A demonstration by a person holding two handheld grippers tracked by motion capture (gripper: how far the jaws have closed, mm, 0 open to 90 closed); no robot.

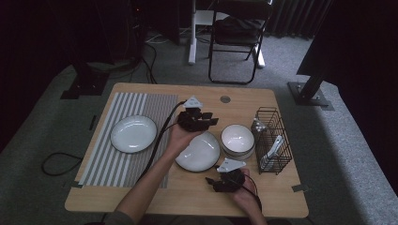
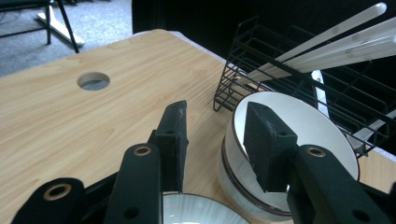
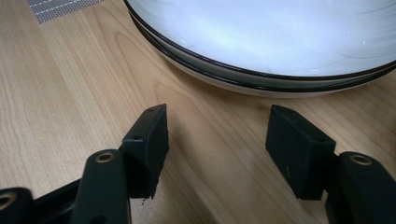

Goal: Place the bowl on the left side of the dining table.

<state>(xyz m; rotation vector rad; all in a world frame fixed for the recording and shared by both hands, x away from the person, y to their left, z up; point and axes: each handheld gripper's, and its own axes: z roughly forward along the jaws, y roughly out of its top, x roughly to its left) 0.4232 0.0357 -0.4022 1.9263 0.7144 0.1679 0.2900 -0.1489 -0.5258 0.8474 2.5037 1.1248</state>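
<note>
Your left hand-held gripper (image 2: 212, 140) hangs half open, holding nothing, its jaws straddling the near rim of the white bowl (image 2: 299, 140) beside the wire rack (image 2: 280, 70). Next, lower and pinch that rim. Your right hand-held gripper (image 3: 217, 149) waits wide by the plate (image 3: 280, 42).

each hand carries a black two-jaw gripper: the left gripper (image 1: 212, 120) and the right gripper (image 1: 210, 181) both bear a pale grey three-cornered plate on top, and a black cable trails back from each along the forearm. seen close in the gripper views, the jaws are matte black blocks with flat, slightly scuffed rectangular pads, set on rounded black links that have brass-coloured rings around their pivot holes. the person's left forearm is bare, with a grey-green sleeve edge at the bottom of the high view.
</note>
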